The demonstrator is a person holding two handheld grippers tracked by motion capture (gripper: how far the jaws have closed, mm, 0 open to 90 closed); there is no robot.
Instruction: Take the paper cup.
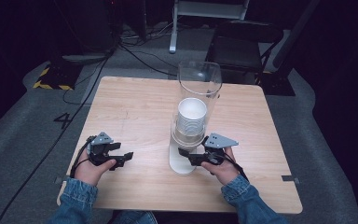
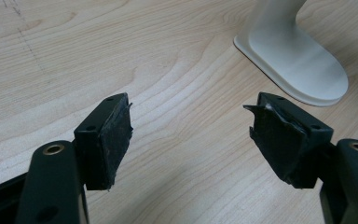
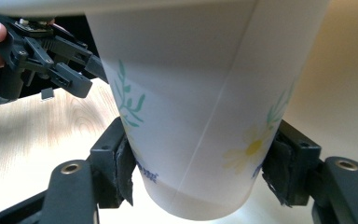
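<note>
A clear tube stands upright on a white base near the middle of the wooden table, its long axis vertical and its open mouth facing up. Inside it sits a stack of white paper cups, nested with their mouths upward. The lowest cup hangs out of the bottom of the tube, narrow end down, just above the base. It is printed with green sprigs and a yellow daisy; a small line of blue print near its lower edge is too blurred to read. The right gripper reaches in from the right, and in the right gripper view its jaws sit on either side of this cup, both pads pressed against the cup wall. The left gripper rests low over the table to the left of the base, well apart from it; its jaws stand wide apart with bare wood between them. A figure "4" is marked on the grey floor beside the table's left edge. The table's far half and left side are open. A black chair stands behind the far edge.
</note>
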